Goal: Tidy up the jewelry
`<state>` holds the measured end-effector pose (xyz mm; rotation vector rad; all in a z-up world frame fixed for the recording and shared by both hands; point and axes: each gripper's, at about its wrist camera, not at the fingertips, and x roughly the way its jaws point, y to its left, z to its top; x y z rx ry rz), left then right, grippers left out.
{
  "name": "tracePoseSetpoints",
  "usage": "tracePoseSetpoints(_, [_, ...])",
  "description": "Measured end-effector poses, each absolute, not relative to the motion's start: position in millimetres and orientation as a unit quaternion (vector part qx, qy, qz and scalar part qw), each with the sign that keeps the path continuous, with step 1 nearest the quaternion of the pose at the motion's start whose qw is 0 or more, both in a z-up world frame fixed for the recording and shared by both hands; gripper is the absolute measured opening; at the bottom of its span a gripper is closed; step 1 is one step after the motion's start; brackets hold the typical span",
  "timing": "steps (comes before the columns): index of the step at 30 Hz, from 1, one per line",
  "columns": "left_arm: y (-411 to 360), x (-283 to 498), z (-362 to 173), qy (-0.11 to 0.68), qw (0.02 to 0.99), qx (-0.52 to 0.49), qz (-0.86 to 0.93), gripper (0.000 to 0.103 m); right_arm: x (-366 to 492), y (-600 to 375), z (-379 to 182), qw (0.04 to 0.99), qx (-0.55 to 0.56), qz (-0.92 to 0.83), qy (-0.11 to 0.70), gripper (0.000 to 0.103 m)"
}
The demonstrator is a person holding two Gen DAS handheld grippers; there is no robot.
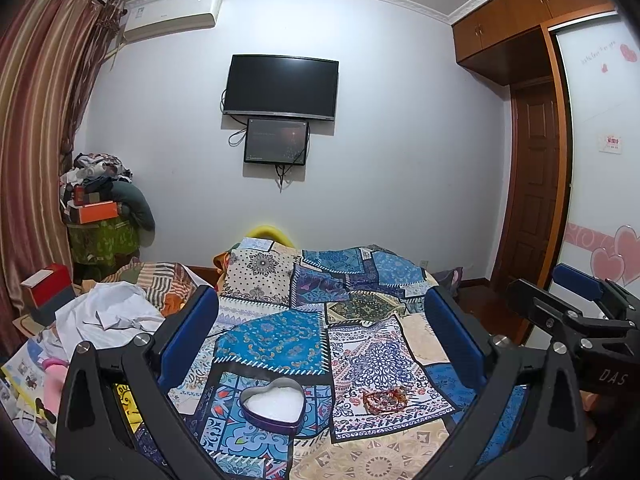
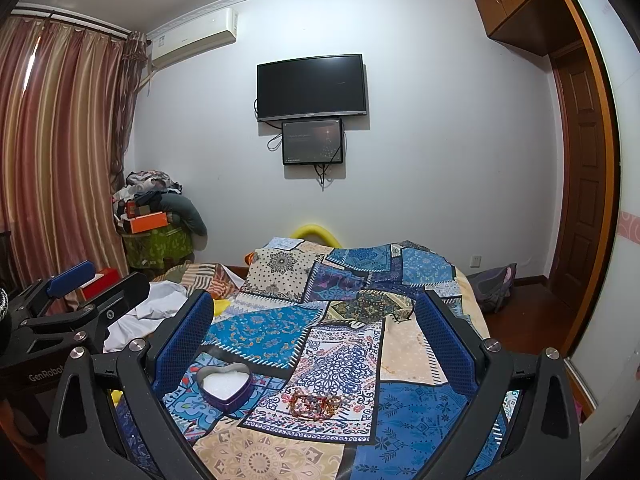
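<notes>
A purple heart-shaped tin (image 1: pixel 273 405) with white filling lies open on the patchwork bedspread (image 1: pixel 320 292); it also shows in the right wrist view (image 2: pixel 225 385). A small heap of red and gold bracelets (image 1: pixel 385 399) lies just right of it, seen too in the right wrist view (image 2: pixel 315 403). My left gripper (image 1: pixel 322 320) is open and empty, held above and short of the tin. My right gripper (image 2: pixel 312 320) is open and empty, above the bracelets. Each gripper shows at the edge of the other's view, the right one (image 1: pixel 576 300) and the left one (image 2: pixel 76 280).
White cloth (image 1: pixel 108 312) and striped bedding lie on the bed's left side. A red box (image 1: pixel 46 290) and a pile of clothes and boxes (image 1: pixel 100 204) stand at the left by the curtain. A TV (image 1: pixel 280 86) hangs on the far wall. A wooden door (image 1: pixel 536 184) is right.
</notes>
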<state>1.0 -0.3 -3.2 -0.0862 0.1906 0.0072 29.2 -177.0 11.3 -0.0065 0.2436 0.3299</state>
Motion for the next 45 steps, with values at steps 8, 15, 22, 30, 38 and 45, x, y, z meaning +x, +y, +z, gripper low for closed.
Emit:
tracePoseSetpoints(8, [1, 3, -4, 0.098, 0.994, -0.044, 0.004, 0.103, 29, -177, 11, 0.979, -0.003, 0.164, 0.121, 0.1])
tracePoseSetpoints(15, [1, 2, -4, 0.098, 0.994, -0.044, 0.004, 0.103, 28, -178, 14, 0.979, -0.003, 0.164, 0.121, 0.1])
tracePoseSetpoints(22, [1, 3, -4, 0.099, 0.994, -0.044, 0.004, 0.103, 28, -178, 14, 0.979, -0.003, 0.164, 0.121, 0.1])
tracePoseSetpoints(30, [0, 3, -6, 0.103, 0.994, -0.043, 0.003, 0.103, 29, -178, 13, 0.979, -0.003, 0.164, 0.123, 0.1])
tracePoseSetpoints(38, [0, 13, -7, 0.113, 0.993, -0.043, 0.002, 0.103, 31, -177, 10, 0.978, -0.001, 0.165, 0.131, 0.1])
tracePoseSetpoints(45, [4, 26, -15, 0.131, 0.99, -0.048, 0.001, 0.103, 43, -182, 4, 0.976, 0.003, 0.162, 0.147, 0.1])
